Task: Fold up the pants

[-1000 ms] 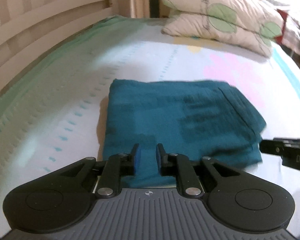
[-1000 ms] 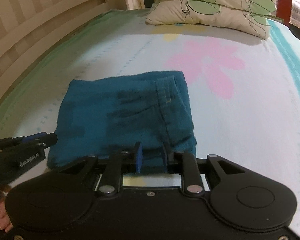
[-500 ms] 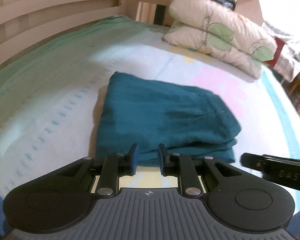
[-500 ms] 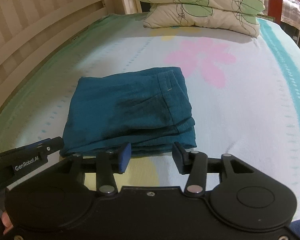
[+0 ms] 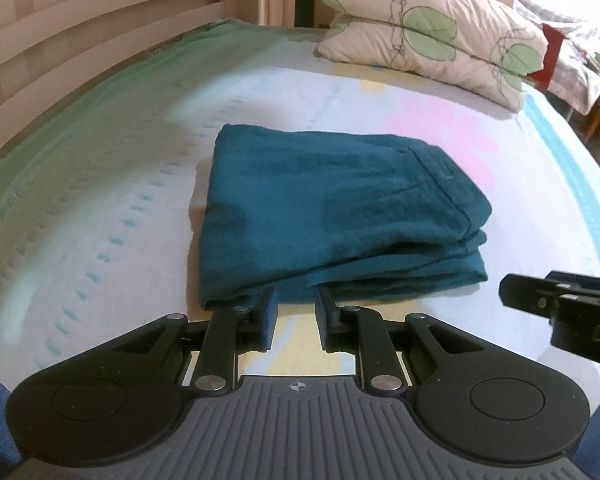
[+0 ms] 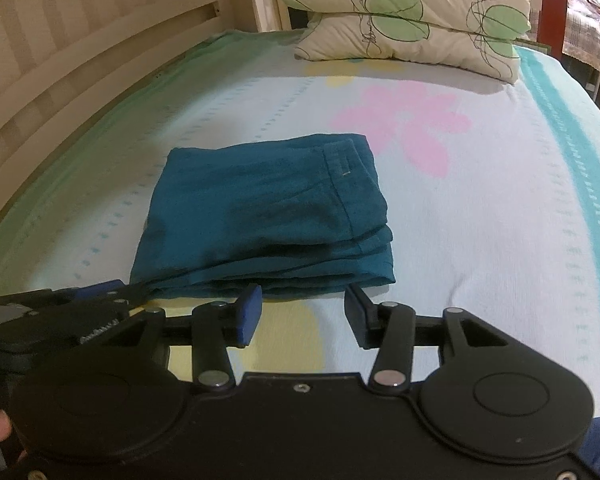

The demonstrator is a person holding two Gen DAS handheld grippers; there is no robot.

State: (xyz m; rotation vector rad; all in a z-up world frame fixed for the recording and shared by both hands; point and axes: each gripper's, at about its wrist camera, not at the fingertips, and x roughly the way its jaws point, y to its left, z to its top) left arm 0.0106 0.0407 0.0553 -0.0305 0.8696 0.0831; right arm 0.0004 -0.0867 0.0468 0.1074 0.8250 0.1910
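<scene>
pants (image 5: 332, 208) sit folded in a compact stack mid-bed (image 5: 100, 200), 12 o'clock of both grippers; looks finished. left gripper (image 5: 294, 312) fingers narrowly apart, empty; right gripper (image 6: 300, 312) fingers wide apart, empty, both clear of the hem. Partial lettering on the gripper bodies, unreadable.

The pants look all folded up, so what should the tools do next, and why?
Probably just pull both tools back. The teal pants lie in a neat stacked bundle on the bed sheet, and the left tool and right tool are open, holding nothing.
</scene>
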